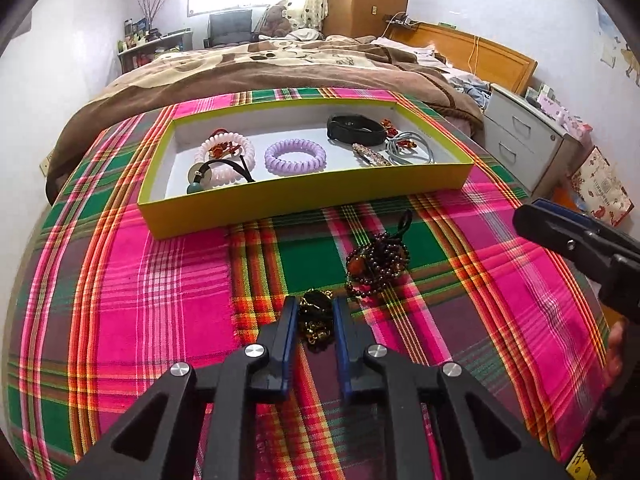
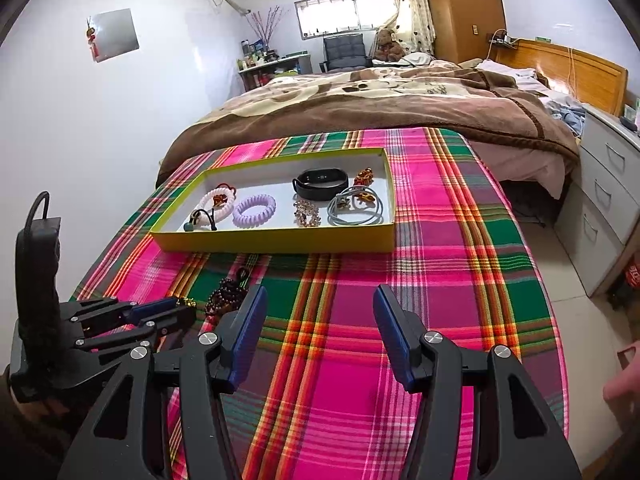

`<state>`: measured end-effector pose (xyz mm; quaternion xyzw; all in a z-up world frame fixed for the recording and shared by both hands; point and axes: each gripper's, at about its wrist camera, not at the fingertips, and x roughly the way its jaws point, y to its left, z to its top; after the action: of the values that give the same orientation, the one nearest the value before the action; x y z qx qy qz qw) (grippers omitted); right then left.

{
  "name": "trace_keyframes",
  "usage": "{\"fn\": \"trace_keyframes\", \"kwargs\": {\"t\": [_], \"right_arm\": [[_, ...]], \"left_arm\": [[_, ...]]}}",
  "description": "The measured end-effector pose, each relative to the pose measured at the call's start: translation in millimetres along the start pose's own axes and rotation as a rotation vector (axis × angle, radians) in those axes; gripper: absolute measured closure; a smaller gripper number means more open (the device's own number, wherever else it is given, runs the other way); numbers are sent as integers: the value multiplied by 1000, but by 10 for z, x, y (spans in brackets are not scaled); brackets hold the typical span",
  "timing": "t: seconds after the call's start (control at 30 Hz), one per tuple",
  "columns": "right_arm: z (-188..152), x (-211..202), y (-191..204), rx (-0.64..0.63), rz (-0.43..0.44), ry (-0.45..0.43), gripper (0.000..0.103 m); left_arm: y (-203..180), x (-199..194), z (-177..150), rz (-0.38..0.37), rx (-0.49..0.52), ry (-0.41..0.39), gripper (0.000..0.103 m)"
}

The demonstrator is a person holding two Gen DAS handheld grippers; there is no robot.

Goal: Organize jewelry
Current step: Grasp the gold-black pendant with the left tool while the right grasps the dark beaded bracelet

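Left gripper (image 1: 314, 310) clamped on gold chain (image 1: 316, 322), beads (image 1: 378, 264) just ahead-right. Lift straight, clear tray (image 1: 304, 196) wall beyond. Right gripper (image 2: 320, 300) wide open, empty.

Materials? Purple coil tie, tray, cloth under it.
Purple coil tie: glossy plastic by its sheen, probably. Tray: matte cardboard, yellow-green outside, white inside, thin straight walls. Cloth: woven plaid fabric, weave lines visible.
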<state>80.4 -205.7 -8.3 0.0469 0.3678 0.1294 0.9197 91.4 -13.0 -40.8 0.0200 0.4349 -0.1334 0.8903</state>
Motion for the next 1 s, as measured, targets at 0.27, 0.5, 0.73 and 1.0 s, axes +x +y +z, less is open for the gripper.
{"fn": "trace_keyframes", "kwargs": {"t": [0.27,0.5,0.73,1.0], "right_arm": [[-26,150,139,-9,-18,50,47],[-17,317,421,-39,16,89,47],[3,548,606,-35,32,137,47],[-21,742,727,-52,3,191,47]], "left_arm": [[135,-95,-7,-7,-37,-23,86],[404,-223,-31,4,-98,-51,86],[586,-306,-59,25,-121,-63,86],[694,-346,-50,21,-137,-68,86]]}}
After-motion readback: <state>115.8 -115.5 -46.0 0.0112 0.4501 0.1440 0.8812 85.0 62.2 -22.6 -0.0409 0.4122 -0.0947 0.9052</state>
